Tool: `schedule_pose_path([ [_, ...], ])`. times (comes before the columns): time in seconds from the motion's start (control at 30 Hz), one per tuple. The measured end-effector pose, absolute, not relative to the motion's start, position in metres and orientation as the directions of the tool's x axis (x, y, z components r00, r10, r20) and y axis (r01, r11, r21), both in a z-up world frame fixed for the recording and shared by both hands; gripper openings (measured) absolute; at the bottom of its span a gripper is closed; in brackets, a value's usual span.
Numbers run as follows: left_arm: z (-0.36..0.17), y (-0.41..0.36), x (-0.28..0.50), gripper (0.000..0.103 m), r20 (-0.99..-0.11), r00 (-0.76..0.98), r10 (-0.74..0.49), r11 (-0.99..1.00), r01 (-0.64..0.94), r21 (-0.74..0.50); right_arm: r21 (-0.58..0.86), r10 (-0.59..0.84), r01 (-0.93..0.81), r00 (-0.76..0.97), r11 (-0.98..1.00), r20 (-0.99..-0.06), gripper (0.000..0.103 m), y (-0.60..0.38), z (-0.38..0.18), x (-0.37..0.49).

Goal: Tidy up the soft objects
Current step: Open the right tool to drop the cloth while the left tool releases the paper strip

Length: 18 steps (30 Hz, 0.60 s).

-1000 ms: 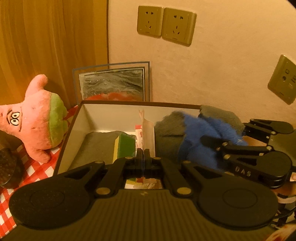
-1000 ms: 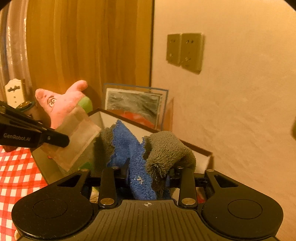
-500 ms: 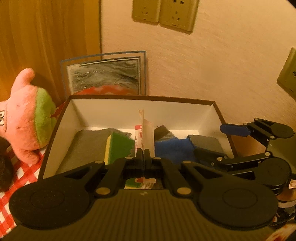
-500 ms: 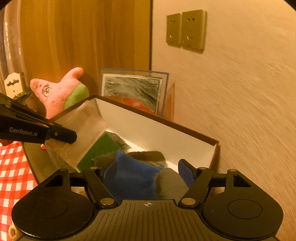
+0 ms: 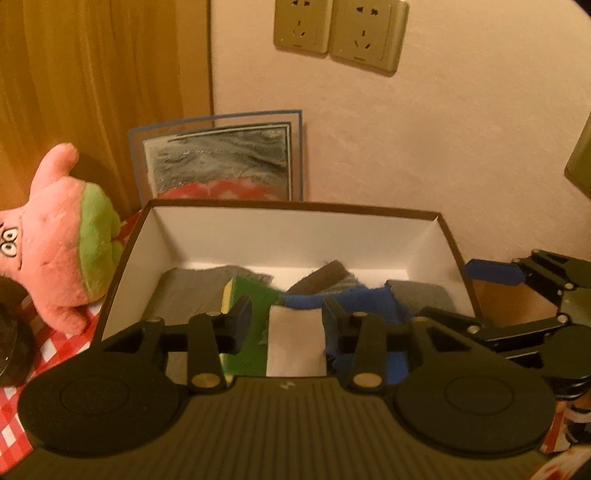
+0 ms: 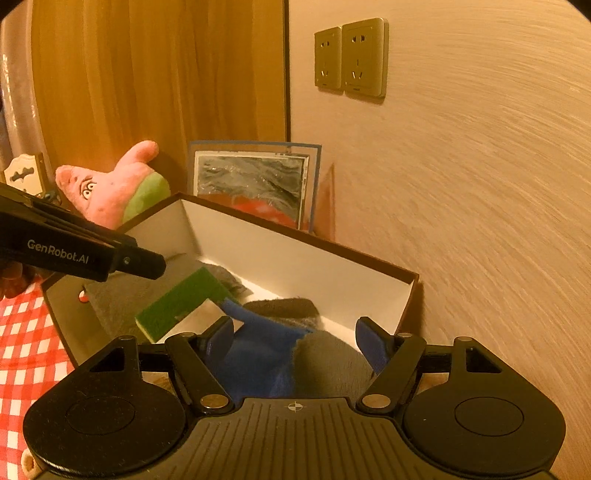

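Note:
A brown box (image 5: 295,206) with white inner walls holds a grey cloth (image 5: 192,291), a green sponge (image 5: 255,295) with a yellow edge and a blue-and-grey towel (image 5: 354,301). My left gripper (image 5: 287,317) hangs over the box's near side with its jaws opening. A pale flat packet (image 5: 295,339) lies loose in the box between its fingers, and the pads do not press it. My right gripper (image 6: 295,334) stands open above the blue-and-grey towel (image 6: 266,347), with nothing held. A pink star plush (image 5: 62,236) sits outside the box on the left.
A framed picture (image 5: 218,162) leans on the wall behind the box, under two wall sockets (image 5: 340,33). A red checked cloth (image 6: 22,350) covers the table. A dark round object (image 5: 11,339) lies at the left edge. The right gripper (image 5: 469,291) reaches over the box's right wall.
The right gripper let go of the blue-and-grey towel, which dropped into the box. The left gripper, shut on the packet before, has opened, and the packet now lies flat in the box.

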<state>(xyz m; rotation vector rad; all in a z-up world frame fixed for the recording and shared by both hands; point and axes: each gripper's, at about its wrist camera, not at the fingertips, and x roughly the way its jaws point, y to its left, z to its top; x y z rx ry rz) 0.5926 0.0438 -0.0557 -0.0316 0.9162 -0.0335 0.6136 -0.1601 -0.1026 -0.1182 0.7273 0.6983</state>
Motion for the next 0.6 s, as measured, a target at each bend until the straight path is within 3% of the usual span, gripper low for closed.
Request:
schedule_pose_path([
  [0.6, -0.041, 0.057, 0.540, 0.039, -0.816, 0.578, -0.012, 0.998, -0.038, -0.041, 0.193, 0.563, -0.603, 0.515, 0.774, -0.646, 0.073, -0.169, -0.084, 0.570],
])
